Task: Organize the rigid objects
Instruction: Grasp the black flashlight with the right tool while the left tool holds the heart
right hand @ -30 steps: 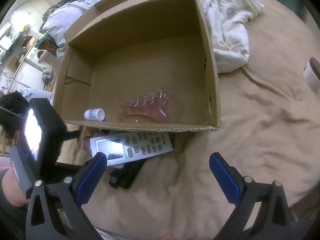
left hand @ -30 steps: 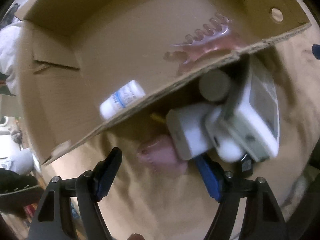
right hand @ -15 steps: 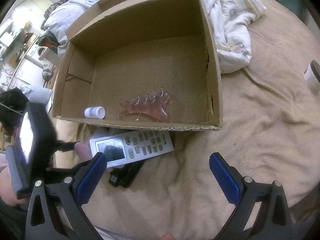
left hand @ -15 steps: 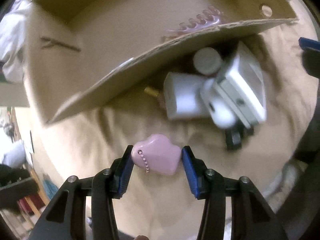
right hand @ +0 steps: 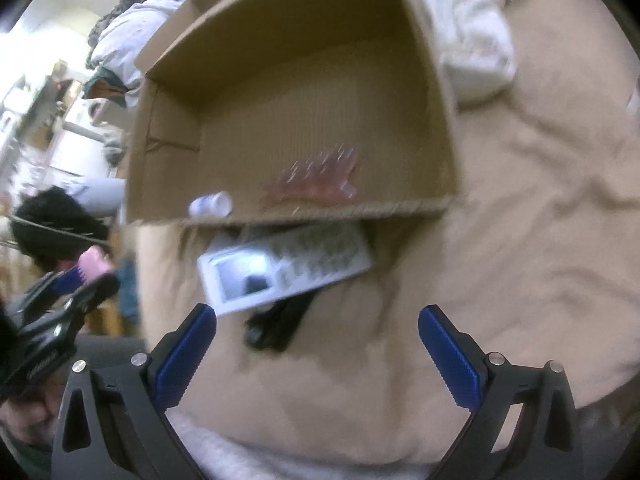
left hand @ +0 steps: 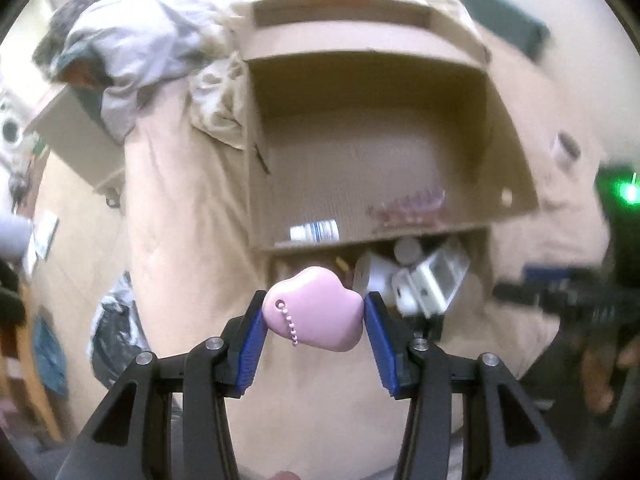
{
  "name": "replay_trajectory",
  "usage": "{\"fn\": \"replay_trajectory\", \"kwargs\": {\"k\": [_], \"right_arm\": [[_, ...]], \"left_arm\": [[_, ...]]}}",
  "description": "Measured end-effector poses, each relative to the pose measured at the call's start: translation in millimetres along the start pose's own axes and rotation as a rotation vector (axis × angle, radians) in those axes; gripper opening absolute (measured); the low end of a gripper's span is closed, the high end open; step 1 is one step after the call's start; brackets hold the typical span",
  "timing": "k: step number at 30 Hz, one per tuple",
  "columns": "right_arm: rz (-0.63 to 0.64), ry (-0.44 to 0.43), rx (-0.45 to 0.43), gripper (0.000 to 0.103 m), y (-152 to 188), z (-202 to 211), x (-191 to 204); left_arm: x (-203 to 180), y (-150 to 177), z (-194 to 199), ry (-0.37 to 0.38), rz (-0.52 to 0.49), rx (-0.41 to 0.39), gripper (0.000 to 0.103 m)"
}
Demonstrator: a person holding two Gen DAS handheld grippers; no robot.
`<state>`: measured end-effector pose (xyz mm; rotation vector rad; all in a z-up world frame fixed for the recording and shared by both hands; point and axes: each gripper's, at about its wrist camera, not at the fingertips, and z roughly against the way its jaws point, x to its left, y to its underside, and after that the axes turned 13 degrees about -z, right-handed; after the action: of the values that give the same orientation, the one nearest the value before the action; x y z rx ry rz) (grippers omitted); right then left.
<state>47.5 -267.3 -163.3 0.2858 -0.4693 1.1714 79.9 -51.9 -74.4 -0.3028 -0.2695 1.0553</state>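
My left gripper (left hand: 314, 312) is shut on a pink heart-shaped case (left hand: 316, 314) with a bead chain, held above the bed in front of the open cardboard box (left hand: 256, 184). The case also shows in the right wrist view (right hand: 94, 266). Inside the box (right hand: 444, 120) lie a small white bottle (left hand: 314, 230) and a clear pink hair claw (left hand: 408, 208). My right gripper (right hand: 316, 340) is open and empty above the blanket, near a white remote (right hand: 280, 270) and a black item (right hand: 276, 326).
White chargers and a white device (left hand: 416, 280) are piled by the box's near wall. Crumpled sheets (right hand: 472, 28) lie right of the box, grey clothes (left hand: 132, 44) to its left. The tan blanket (right hand: 520, 208) covers the bed.
My left gripper closed on the pink heart case and lifted it off the blanket, pulling back from the box. My right gripper moved a little closer to the remote and stayed open.
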Motion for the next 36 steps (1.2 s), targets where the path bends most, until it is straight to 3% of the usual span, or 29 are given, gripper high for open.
{"fn": "replay_trajectory", "kwargs": {"k": [2, 4, 5, 7, 12, 16, 22, 24, 29, 36], "right_arm": [[0.013, -0.007, 0.053, 0.074, 6.5, -8.6, 0.8], [-0.01, -0.002, 0.095, 0.056, 11.4, -19.9, -2.6], [-0.023, 0.003, 0.108, 0.049, 12.3, -25.1, -4.1], [-0.034, 0.019, 0.126, 0.044, 12.9, -36.3, -3.6], [-0.042, 0.086, 0.126, 0.037, 8.5, -60.3, 7.7], [-0.045, 0.111, 0.114, 0.037, 6.4, -75.3, 15.7], [0.025, 0.208, 0.068, 0.037, 13.8, -88.3, 32.3], [0.075, 0.231, 0.038, 0.032, 17.5, -87.4, 39.7], [0.086, 0.19, 0.046, 0.02, 20.9, -72.9, 34.8], [0.077, 0.126, 0.028, 0.02, 32.7, -40.0, 26.0]], "left_arm": [[7.5, 1.7, 2.6, 0.03, 0.033, -0.017, 0.044], [7.2, 1.6, 5.3, 0.031, 0.043, -0.028, 0.044], [7.0, 0.2, 5.4, 0.032, 0.043, -0.029, 0.044], [8.4, 1.7, 5.9, 0.039, 0.046, -0.026, 0.044], [4.7, 3.0, -4.0, 0.019, 0.032, 0.008, 0.044], [7.2, 4.6, -5.3, 0.034, 0.045, 0.01, 0.044], [0.6, 4.4, -1.6, 0.037, 0.023, -0.004, 0.044], [-2.7, 3.4, -3.0, 0.033, 0.012, 0.0, 0.044], [-0.5, 4.2, -6.1, 0.013, 0.017, 0.007, 0.044], [9.7, 6.1, -5.6, 0.009, 0.056, 0.004, 0.044]]}}
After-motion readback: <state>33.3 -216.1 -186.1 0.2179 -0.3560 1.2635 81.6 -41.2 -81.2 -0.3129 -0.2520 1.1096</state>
